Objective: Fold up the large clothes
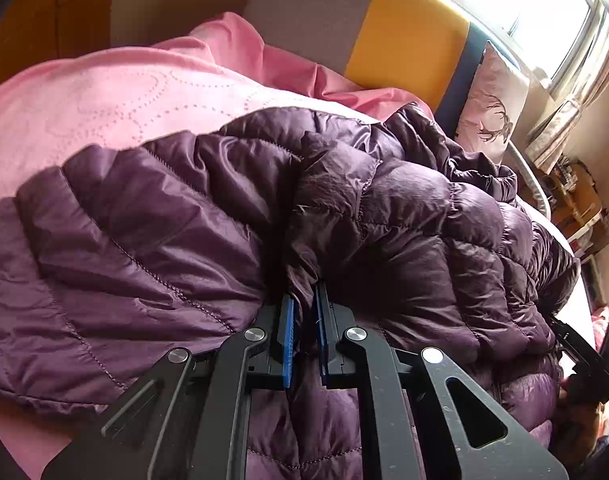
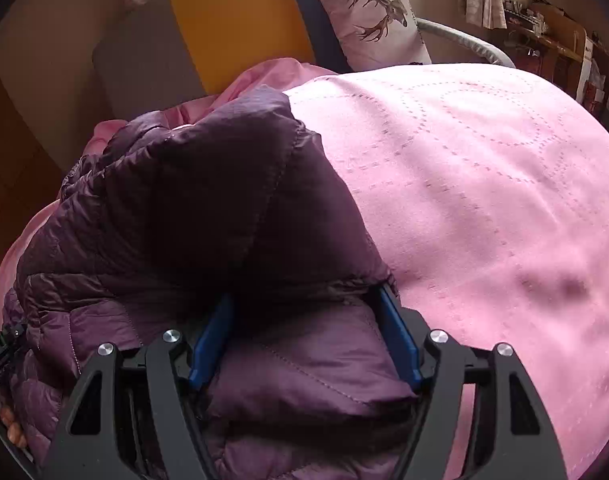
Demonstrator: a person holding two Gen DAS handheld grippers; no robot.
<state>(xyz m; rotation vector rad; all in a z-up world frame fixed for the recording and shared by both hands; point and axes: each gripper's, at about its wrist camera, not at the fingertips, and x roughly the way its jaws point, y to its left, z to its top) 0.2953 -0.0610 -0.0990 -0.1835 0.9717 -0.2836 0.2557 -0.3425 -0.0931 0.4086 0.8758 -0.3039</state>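
On the pink quilted bedspread [image 2: 484,168] lies the purple puffer jacket [image 1: 384,216], stretching sideways between both grippers: left gripper [image 1: 303,312] pinches a fold; right gripper [image 2: 304,312] straddles its corner, jaws wide, unclamped.

The left claw [image 1: 303,320] pinches a fold of the purple puffer jacket [image 1: 384,208] lying on the pink bedspread [image 1: 104,104].

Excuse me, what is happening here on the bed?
A person is folding a purple puffer jacket on a pink bedspread with two hand-held grippers. The left gripper is shut on a fold of the jacket. The right gripper stands wider, with a thick part of the jacket between its fingers; whether it grips is unclear.
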